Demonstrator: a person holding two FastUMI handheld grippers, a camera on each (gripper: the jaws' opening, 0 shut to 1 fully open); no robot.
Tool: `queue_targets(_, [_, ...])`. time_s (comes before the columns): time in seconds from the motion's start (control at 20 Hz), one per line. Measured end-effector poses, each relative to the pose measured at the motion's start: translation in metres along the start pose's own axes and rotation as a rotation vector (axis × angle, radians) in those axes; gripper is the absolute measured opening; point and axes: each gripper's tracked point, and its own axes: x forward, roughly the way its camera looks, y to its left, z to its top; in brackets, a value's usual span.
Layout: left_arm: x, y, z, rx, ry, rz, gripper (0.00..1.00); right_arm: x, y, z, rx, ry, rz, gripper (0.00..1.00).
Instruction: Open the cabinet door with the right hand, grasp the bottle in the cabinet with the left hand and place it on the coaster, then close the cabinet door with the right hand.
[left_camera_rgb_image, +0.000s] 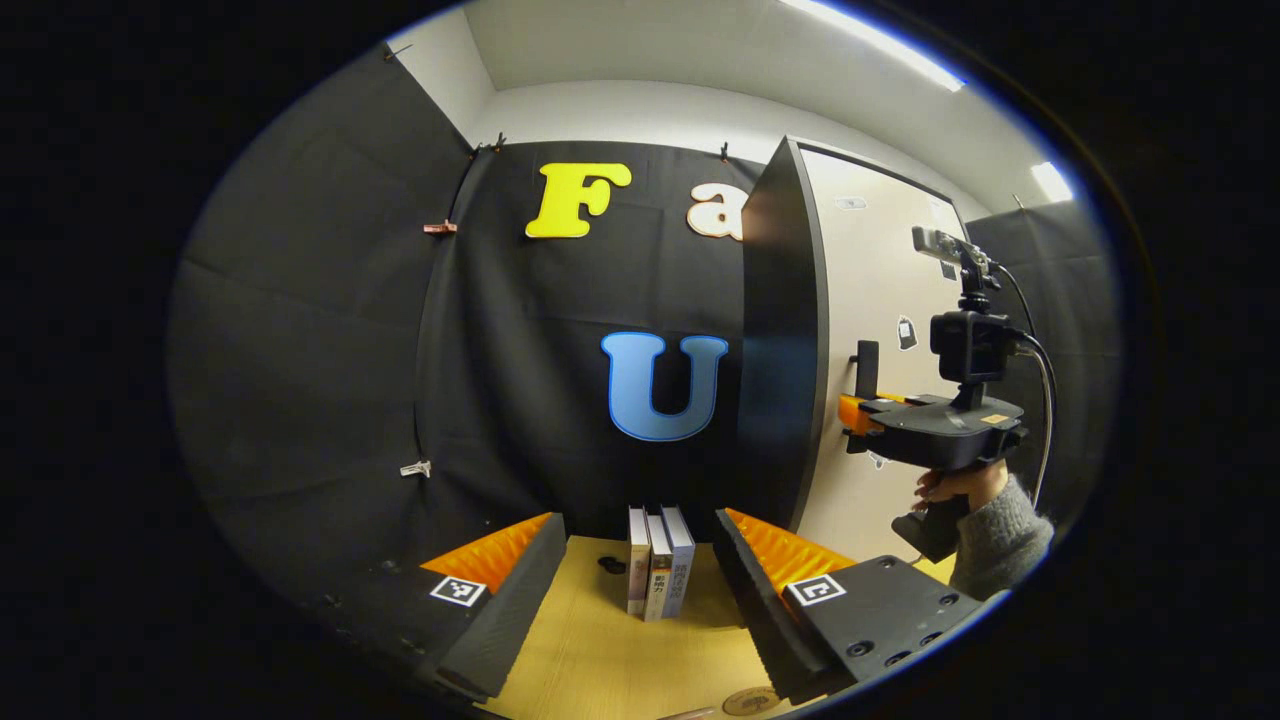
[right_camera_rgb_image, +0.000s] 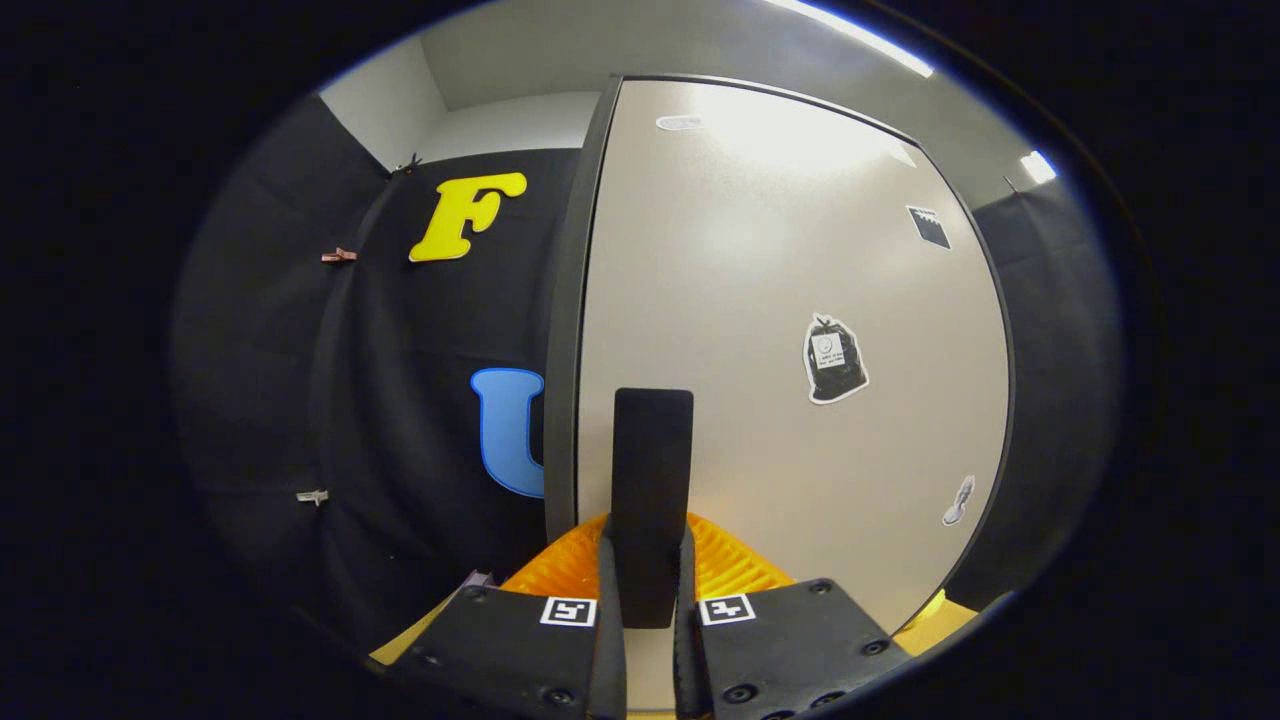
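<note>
A: The cabinet door was the biggest thing there, pale and seemingly not swung open yet. The right gripper had its 2 fingers pinched onto the dark upright handle.

B: So the step was the opening pull, I'd judge. To do it well, the grip should stay square on the handle and follow the door's arc instead of dragging straight back.

A: Agreed. The left gripper hung spread wide over the wooden table, holding nothing.

B: And the bottle?

A: Presumably inside the cabinet behind that door; it couldn't be seen. A round disc at the table's near edge, likely the coaster, waited just ahead of the left gripper.

B: Anything in the way?

A: 3 books stood upright between the left fingers' line and the wall, near the door's dark edge. The swing might brush them.
</note>
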Motion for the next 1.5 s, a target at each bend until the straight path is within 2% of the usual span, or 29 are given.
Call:
queue_targets(0.05, [-0.003, 0.001, 0.002, 0.0, -0.001, 0.003, 0.93, -0.002, -0.001, 0.001, -0.005, 0.013, 0.002, 0.13])
queue_targets(0.2, [-0.01, 0.003, 0.007, 0.017, -0.017, 0.01, 0.93, -0.014, -0.001, 0.002, -0.014, 0.034, 0.023, 0.13])
queue_targets(0.45, [-0.028, -0.013, 0.012, 0.022, -0.029, -0.012, 0.93, -0.068, -0.013, 0.007, -0.022, 0.063, 0.079, 0.13])
queue_targets(0.75, [-0.04, -0.054, 0.021, 0.043, -0.04, -0.075, 0.93, -0.135, -0.047, 0.015, -0.025, 0.079, 0.138, 0.13])
queue_targets(0.95, [-0.046, -0.087, 0.023, 0.052, -0.042, -0.143, 0.93, -0.174, -0.074, 0.017, -0.012, 0.093, 0.149, 0.13])
queue_targets(1.0, [-0.047, -0.097, 0.022, 0.049, -0.04, -0.168, 0.91, -0.183, -0.079, 0.018, -0.012, 0.097, 0.145, 0.13])
queue_targets(1.2, [-0.047, -0.13, 0.025, 0.052, -0.047, -0.258, 0.93, -0.204, -0.099, 0.023, -0.019, 0.11, 0.115, 0.13])
queue_targets(1.5, [-0.039, -0.188, 0.026, 0.034, -0.047, -0.422, 0.93, -0.243, -0.157, 0.029, -0.029, 0.117, -0.002, 0.12])
